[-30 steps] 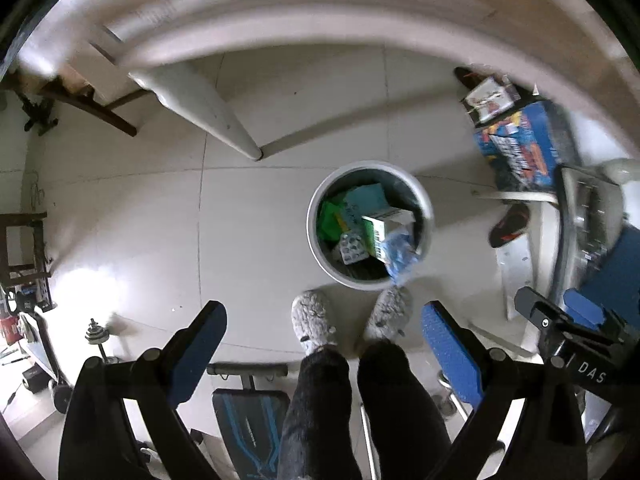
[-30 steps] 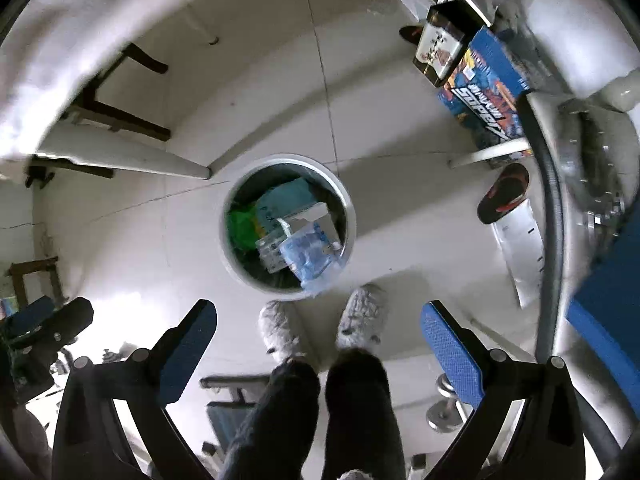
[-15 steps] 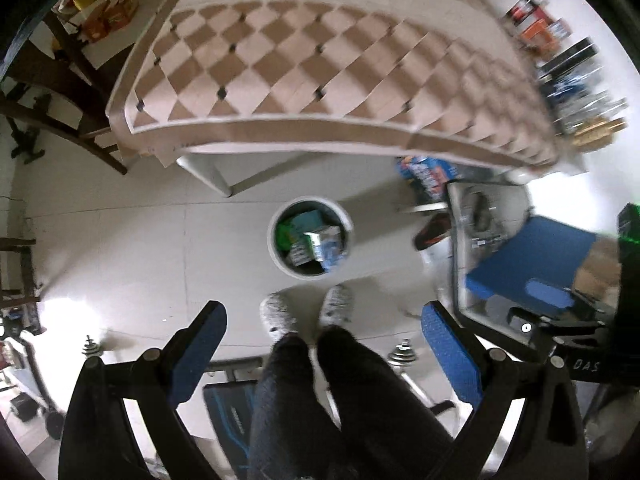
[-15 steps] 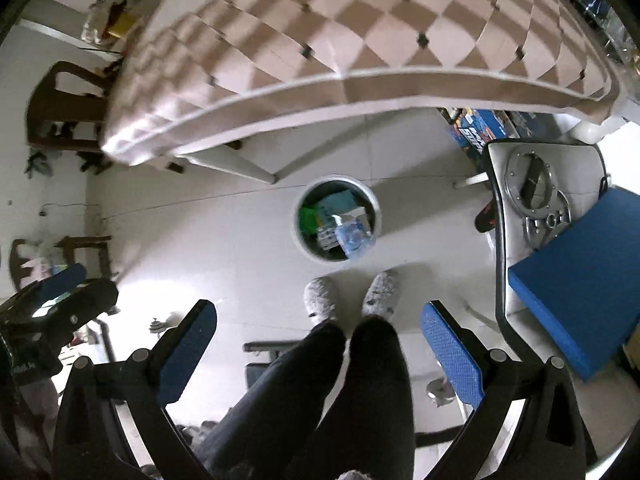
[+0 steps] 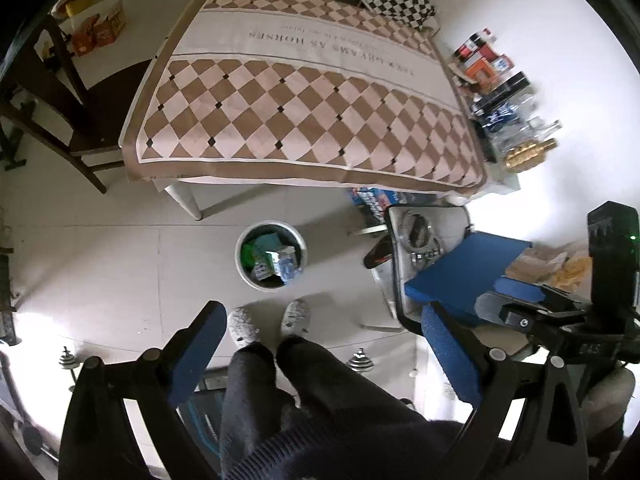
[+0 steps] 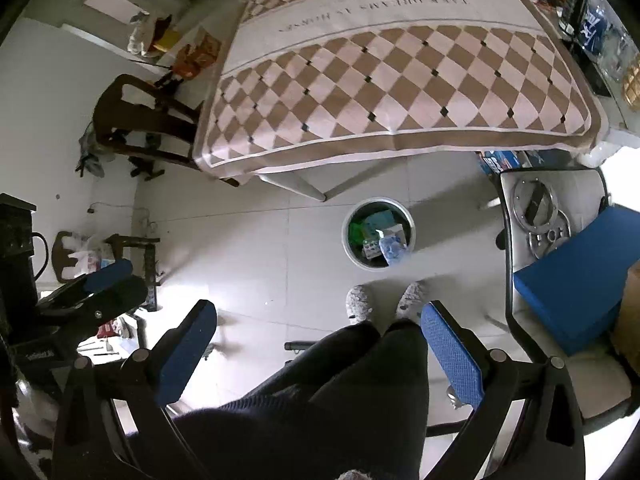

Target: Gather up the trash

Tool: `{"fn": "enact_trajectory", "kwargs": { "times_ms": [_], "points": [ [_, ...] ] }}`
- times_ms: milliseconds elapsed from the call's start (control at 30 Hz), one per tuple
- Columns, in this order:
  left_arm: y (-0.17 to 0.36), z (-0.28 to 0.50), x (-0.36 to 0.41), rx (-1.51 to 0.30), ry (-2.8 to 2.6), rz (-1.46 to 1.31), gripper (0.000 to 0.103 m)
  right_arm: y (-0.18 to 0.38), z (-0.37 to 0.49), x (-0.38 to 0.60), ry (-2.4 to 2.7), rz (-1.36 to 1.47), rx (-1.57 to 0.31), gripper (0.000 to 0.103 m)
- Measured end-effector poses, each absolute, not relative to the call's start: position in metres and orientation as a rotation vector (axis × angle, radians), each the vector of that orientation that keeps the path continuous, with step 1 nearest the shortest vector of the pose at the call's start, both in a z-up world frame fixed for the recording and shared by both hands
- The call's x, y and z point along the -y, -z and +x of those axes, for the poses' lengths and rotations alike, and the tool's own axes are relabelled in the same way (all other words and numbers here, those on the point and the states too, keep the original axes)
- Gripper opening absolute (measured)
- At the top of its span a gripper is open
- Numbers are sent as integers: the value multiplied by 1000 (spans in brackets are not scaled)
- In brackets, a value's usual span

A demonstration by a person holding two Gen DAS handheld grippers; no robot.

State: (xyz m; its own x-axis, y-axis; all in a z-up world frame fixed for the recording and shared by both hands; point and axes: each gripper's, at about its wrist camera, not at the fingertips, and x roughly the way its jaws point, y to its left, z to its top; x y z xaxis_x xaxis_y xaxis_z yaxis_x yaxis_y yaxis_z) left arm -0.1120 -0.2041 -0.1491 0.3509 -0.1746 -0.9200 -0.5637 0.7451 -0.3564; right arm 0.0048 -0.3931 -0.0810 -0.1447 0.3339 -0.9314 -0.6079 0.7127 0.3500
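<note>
Both grippers' jaws wide, empty; trash bin (image 5: 244, 266) (image 6: 347, 248) well beyond, on floor.

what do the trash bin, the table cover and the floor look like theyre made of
Trash bin: probably plastic, going by its smooth, matte pale-grey rim. Table cover: looks like printed cloth or vinyl, with its edge draping over the table. Floor: glossy pale tile, shown by the grout lines and window glare.

Pale tiled floor (image 5: 120, 264); checkered-cloth table (image 5: 304, 112); dark wooden chair (image 6: 136, 120).
</note>
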Motion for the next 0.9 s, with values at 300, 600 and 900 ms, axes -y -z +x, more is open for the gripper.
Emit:
{"fn": "enact_trajectory", "kwargs": {
  "times_ms": [300,600,900],
  "points": [
    [126,-127,206,-1162,-277,-730,100,52,-10,398,-863,-237,-1495,103],
    [123,-132,207,-1153,-261,-731,103,45,-16,399,-870,-228,-1491,103],
    [115,-131,214,-1141,-231,-723,103,39,-25,399,-883,-228,-1492,103]
  ]
}}
